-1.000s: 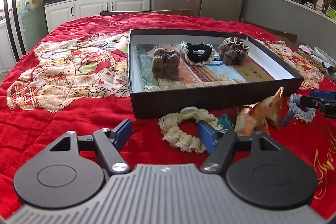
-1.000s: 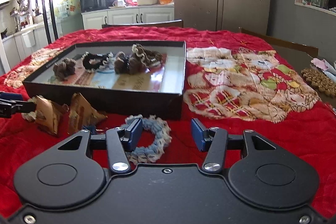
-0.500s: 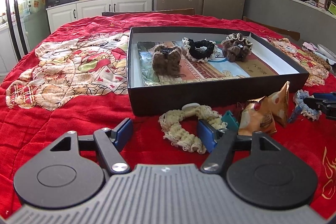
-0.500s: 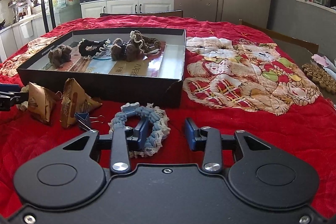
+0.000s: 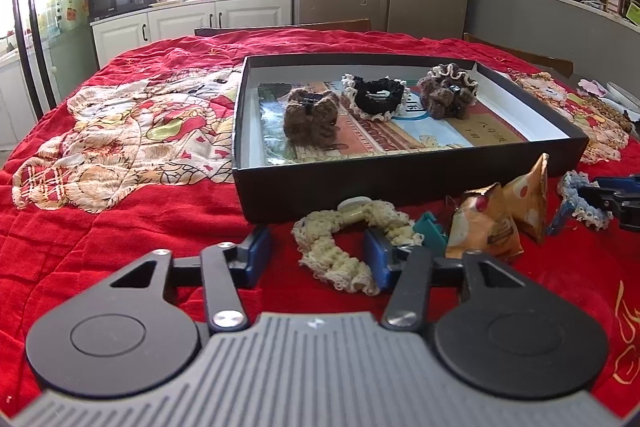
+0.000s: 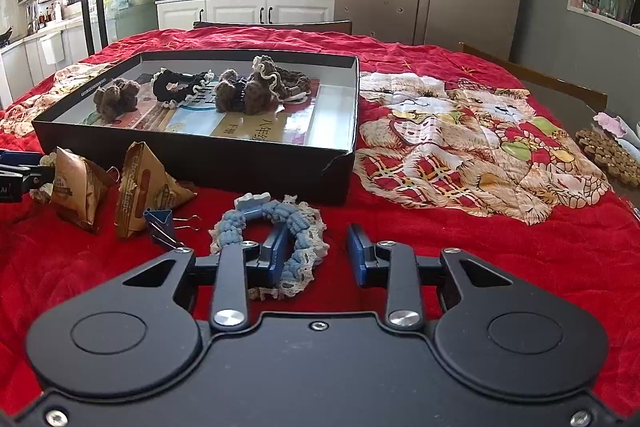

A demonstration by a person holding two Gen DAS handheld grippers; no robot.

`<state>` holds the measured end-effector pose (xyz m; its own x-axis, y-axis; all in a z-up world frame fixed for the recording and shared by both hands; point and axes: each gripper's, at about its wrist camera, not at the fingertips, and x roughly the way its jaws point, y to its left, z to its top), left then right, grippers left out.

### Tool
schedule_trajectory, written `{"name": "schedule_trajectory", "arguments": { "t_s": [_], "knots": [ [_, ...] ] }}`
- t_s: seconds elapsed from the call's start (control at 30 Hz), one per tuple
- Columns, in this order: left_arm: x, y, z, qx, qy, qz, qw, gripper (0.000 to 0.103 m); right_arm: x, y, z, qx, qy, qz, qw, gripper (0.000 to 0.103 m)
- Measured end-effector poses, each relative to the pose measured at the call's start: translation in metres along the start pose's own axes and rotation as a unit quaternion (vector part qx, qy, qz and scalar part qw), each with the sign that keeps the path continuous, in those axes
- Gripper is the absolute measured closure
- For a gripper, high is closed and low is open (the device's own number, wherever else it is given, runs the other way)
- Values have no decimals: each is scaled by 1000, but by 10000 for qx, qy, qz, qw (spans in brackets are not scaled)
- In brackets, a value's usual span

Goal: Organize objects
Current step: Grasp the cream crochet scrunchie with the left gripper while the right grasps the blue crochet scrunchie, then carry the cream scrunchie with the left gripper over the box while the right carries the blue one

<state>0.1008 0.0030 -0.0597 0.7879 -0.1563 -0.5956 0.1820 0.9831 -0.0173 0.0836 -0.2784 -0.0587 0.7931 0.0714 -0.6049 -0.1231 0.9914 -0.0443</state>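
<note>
Three scrunchies, maybe four, lie in the black box (image 5: 400, 183). Left tool (image 5: 316, 251) spread around the cream scrunchie (image 5: 344, 243); right tool (image 6: 318, 253) spread, one finger inside the blue scrunchie (image 6: 296, 227).

Near end of blue scrunchie (image 6: 280, 247) hidden behind right gripper's (image 6: 316, 255) finger, teal clip (image 5: 430, 233) mostly hidden by cream scrunchie (image 5: 344, 247), right gripper cut off at left-wrist frame edge, box (image 6: 240, 167) print illegible.

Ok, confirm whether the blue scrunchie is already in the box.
No, the blue scrunchie lies on the red cloth outside the black box.
</note>
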Motion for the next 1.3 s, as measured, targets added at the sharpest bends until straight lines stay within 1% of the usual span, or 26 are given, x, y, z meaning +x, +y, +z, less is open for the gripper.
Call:
{"name": "schedule_trajectory", "arguments": {
  "t_s": [0.1,0.27,0.33,0.4,0.5,0.67,0.93,1.3],
  "knots": [
    [-1,-4,-1,37,-20,-50,10000,64,0,1,0,-28,-7,2,10000,76],
    [-2,-4,-1,27,-36,-67,10000,72,-1,3,-1,-82,-20,54,9999,85],
    [-2,-4,-1,9,-41,-80,10000,76,-1,4,-1,-99,-24,66,9999,86],
    [-2,-4,-1,16,-48,-95,9999,81,-1,5,-1,-103,-31,72,9999,88],
    [-3,-4,-1,12,-58,-157,9999,85,-2,4,-1,-78,-42,82,9999,90],
    [-4,0,-1,-92,-74,-230,9997,87,-4,4,-2,-87,-97,158,9998,91],
    [-9,0,-2,-73,-114,-268,9995,87,-9,6,-2,-146,-219,247,9993,91],
    [-32,3,9,-138,-298,-446,9985,88,-32,9,11,-176,-630,467,9968,92]
  ]
}}
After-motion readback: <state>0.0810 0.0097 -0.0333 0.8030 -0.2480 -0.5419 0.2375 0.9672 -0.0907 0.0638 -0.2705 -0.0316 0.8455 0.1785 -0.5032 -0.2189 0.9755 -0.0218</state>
